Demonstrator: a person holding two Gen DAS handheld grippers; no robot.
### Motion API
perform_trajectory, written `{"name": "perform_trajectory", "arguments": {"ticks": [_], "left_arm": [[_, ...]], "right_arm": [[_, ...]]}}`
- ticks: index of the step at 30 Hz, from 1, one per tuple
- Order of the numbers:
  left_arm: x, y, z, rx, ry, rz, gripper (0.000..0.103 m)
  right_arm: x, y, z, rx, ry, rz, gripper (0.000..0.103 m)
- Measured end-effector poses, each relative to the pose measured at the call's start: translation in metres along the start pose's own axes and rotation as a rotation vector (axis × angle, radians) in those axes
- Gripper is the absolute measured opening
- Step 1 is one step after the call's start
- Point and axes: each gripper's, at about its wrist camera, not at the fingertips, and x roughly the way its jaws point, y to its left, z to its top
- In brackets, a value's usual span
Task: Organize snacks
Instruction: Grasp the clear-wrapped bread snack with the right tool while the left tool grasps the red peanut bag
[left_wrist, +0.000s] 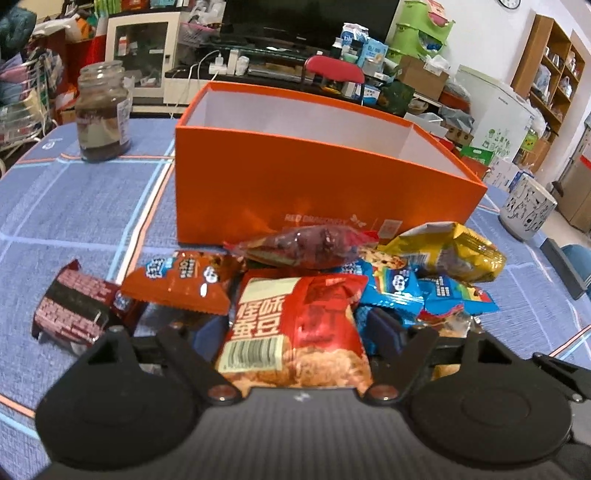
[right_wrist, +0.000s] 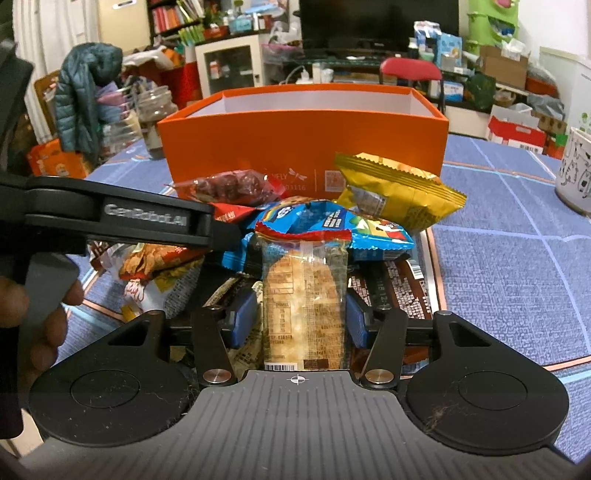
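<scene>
Crinkly foil snack packets (left_wrist: 295, 325) before smooth, rectangular orange cardboard box (left_wrist: 295, 184).

An open orange box (left_wrist: 295, 184) stands upright on the counter, its white inside showing no contents. Before its front wall lies a heap of snack packets: a red bean packet (left_wrist: 295, 332), a clear-wrapped cracker pack (right_wrist: 304, 299), blue packets (right_wrist: 332, 225), a yellow bag (right_wrist: 399, 192), a brown packet (left_wrist: 177, 280).

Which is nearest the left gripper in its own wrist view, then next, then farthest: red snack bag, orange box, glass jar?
From the left gripper:
1. Red snack bag, between the fingers.
2. Orange box, straight ahead behind the snack pile.
3. Glass jar, far left, beside the box's back end.
</scene>
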Motion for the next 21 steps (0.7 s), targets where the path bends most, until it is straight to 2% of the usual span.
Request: {"name": "perform_trajectory", "arguments": {"ticks": [4, 9, 17, 21], "left_arm": [[0.001, -0.003, 0.002, -0.002, 0.007, 0.013, 0.078], [-0.001, -0.006, -0.001, 0.036, 0.024, 0.03, 0.067], [-0.009, -0.003, -0.003, 0.036, 0.037, 0.028, 0.063], [-0.016, -0.006, -0.005, 0.075, 0.02, 0.055, 0.062]], "right_arm": [[0.001, 0.003, 0.0, -0.024, -0.002, -0.006, 0.036], [-0.001, 0.005, 0.0, -0.042, 0.001, 0.0, 0.022], [-0.005, 0.001, 0.003, -0.04, -0.003, 0.007, 0.021], [-0.011, 0.002, 0.003, -0.057, -0.016, 0.005, 0.021]]}}
